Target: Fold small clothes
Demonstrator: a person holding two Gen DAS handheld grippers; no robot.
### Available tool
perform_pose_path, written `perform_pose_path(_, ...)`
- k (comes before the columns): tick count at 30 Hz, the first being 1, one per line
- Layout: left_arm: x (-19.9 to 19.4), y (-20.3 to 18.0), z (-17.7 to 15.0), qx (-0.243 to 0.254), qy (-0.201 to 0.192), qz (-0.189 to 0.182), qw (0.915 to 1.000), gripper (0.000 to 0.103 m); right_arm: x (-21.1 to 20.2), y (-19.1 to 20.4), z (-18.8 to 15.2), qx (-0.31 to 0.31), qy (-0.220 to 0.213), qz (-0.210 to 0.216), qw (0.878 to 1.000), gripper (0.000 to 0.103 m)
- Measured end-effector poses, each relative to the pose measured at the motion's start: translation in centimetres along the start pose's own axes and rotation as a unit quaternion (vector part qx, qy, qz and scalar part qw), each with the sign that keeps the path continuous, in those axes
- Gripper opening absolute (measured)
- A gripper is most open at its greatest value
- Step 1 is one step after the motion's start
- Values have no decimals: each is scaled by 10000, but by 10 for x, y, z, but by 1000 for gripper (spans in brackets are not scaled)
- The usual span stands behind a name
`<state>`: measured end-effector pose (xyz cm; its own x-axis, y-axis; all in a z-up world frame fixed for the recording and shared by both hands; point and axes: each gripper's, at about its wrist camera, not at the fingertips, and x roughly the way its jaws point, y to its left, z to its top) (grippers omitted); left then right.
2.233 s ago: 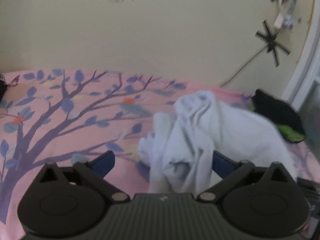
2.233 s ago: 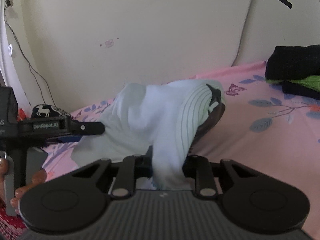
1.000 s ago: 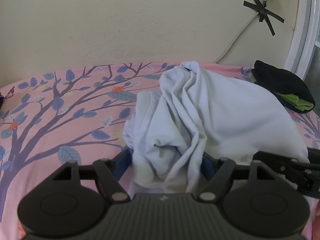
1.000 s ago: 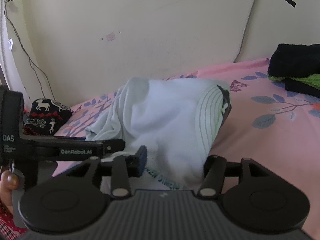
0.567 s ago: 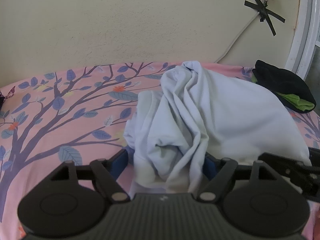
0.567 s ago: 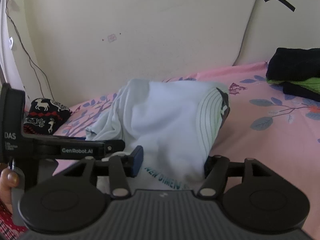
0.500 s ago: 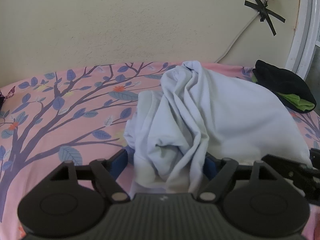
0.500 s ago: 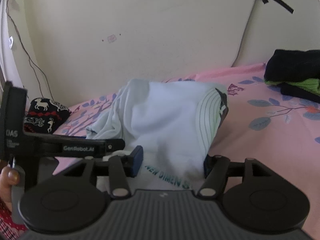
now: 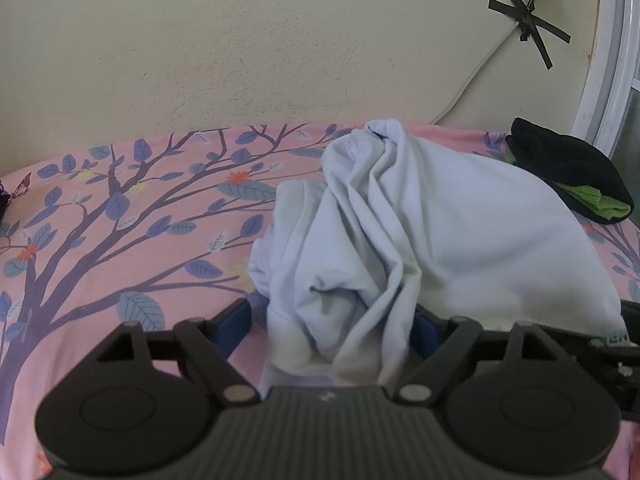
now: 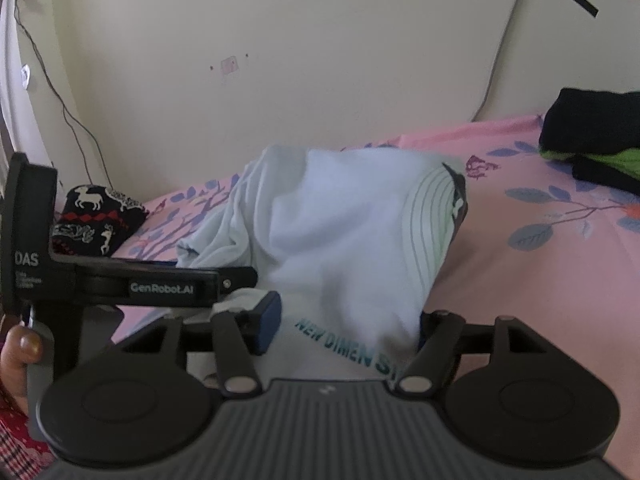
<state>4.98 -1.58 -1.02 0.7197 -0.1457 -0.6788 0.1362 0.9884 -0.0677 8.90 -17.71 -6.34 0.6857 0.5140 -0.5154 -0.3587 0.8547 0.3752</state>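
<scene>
A pale blue-white garment (image 9: 400, 240) lies in a crumpled heap on the pink tree-print bedsheet (image 9: 120, 220). My left gripper (image 9: 332, 326) straddles its near left folds. Its jaws are opening, the left blue pad (image 9: 236, 324) stands clear of the cloth and the right pad is half hidden by a fold. In the right wrist view the garment (image 10: 340, 232) shows teal lettering at its near hem. My right gripper (image 10: 346, 328) straddles that hem with opening jaws. One blue pad (image 10: 268, 320) sits beside the cloth and the other is hidden behind it.
Folded black and green clothes (image 9: 568, 176) lie at the bed's far right, next to the wall. A dark garment with white deer (image 10: 96, 216) lies at the far left. The left gripper's body (image 10: 160, 284) and a person's thumb (image 10: 24, 344) fill the right view's left side.
The garment, earlier pinched and held up by the right gripper, has settled on the bed. Both grippers' jaws have widened around it. Neither hand has shifted in the last second.
</scene>
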Motion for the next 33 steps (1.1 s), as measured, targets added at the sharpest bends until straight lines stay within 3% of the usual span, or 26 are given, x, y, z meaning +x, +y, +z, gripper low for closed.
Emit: perform_pose_path(33,0,3,-1,62,40,-16,10000,87,-11,-1,-7,76,-32,-45,10000,68)
